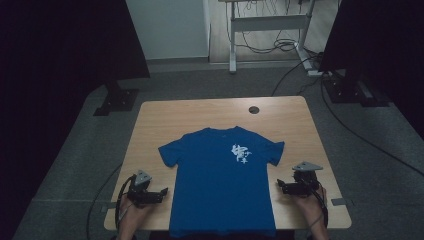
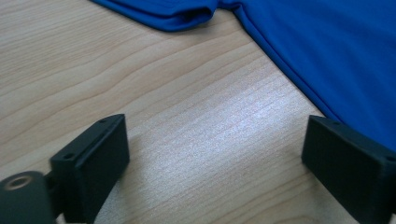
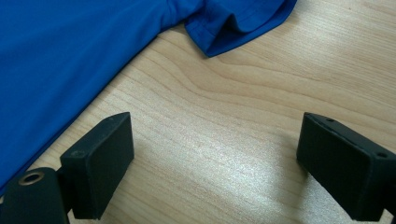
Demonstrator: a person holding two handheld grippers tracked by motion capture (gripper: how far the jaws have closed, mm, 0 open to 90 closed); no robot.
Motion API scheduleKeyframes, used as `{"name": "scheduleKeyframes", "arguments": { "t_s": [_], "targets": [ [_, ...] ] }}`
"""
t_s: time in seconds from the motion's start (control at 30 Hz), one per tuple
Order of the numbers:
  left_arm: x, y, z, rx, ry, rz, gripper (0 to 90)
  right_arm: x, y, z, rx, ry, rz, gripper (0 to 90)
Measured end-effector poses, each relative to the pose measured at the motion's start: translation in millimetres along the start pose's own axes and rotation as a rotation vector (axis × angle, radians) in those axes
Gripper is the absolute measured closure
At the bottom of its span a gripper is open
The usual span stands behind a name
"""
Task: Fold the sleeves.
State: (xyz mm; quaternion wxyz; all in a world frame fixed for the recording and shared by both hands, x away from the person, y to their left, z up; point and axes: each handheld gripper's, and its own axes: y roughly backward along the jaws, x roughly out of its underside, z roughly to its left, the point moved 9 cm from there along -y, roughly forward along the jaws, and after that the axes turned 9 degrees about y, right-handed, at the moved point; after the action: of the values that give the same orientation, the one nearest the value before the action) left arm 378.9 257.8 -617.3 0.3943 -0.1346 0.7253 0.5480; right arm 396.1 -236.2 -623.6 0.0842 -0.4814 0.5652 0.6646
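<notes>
A blue T-shirt (image 1: 222, 175) with a white print on the chest lies flat on the wooden table (image 1: 200, 112), collar away from me, hem hanging over the near edge. My left gripper (image 1: 162, 191) rests on the table just left of the shirt's side seam, jaws open on bare wood. In the left gripper view the shirt (image 2: 327, 42) runs past the right jaw, and the left gripper (image 2: 215, 158) holds nothing. My right gripper (image 1: 280, 186) sits right of the shirt, open too. The right gripper view has the shirt (image 3: 70, 51) and a sleeve at upper left, the right gripper (image 3: 215, 158) over bare wood.
A round cable hole (image 1: 254, 109) sits near the table's far edge. Dark stands (image 1: 116, 97) flank the table on the grey carpet, and a white desk frame with cables (image 1: 265, 35) stands behind. A person's hands hold both grippers at the near edge.
</notes>
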Motion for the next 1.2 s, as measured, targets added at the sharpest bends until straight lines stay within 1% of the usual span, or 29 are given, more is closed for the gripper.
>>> {"name": "scheduleKeyframes", "arguments": {
  "t_s": [0.1, 0.13, 0.17, 0.33, 0.37, 0.57, 0.63, 0.93, 1.1, 1.2],
  "targets": [
    [0.2, -0.4, -0.2, -0.001, 0.001, 0.004, 4.5, 0.0, 0.0, 0.0, 0.0, 0.0, 0.0, 10.6],
    [1.1, -1.1, -1.1, 0.006, -0.008, 0.014, 0.9, 0.0, 0.0, 0.0, 0.001, 0.0, 0.0, 10.6],
    [1.1, -1.1, -1.1, 0.006, -0.008, 0.014, 0.7, 0.0, 0.0, 0.0, 0.001, 0.0, 0.0, 10.6],
    [1.1, -1.0, -1.1, 0.006, -0.007, 0.014, 0.8, 0.1, -0.2, -0.2, 0.003, -0.001, 0.002, 9.6],
    [1.1, -1.1, -1.2, 0.006, -0.006, 0.014, 0.8, 0.6, -0.6, -0.9, 0.007, -0.008, 0.01, 7.0],
    [0.9, -1.2, -1.0, 0.006, -0.007, 0.014, 0.7, 1.1, -1.5, -1.8, 0.013, -0.013, 0.017, 4.0],
    [0.8, -1.3, -0.9, 0.005, -0.007, 0.015, 0.7, 1.6, -1.8, -1.2, 0.011, -0.011, 0.024, 1.7],
    [0.2, -1.7, -0.6, 0.007, -0.008, 0.015, 0.7, 1.7, -1.9, -1.2, 0.01, -0.011, 0.026, 1.2],
    [-1.6, -2.2, 0.2, 0.008, -0.009, 0.012, 2.3, 1.8, -1.9, -1.2, 0.01, -0.011, 0.026, 1.2],
    [-4.1, -2.0, 0.0, 0.015, -0.002, 0.009, 2.9, 1.7, -1.9, -1.2, 0.01, -0.011, 0.025, 1.2]
  ]
}}
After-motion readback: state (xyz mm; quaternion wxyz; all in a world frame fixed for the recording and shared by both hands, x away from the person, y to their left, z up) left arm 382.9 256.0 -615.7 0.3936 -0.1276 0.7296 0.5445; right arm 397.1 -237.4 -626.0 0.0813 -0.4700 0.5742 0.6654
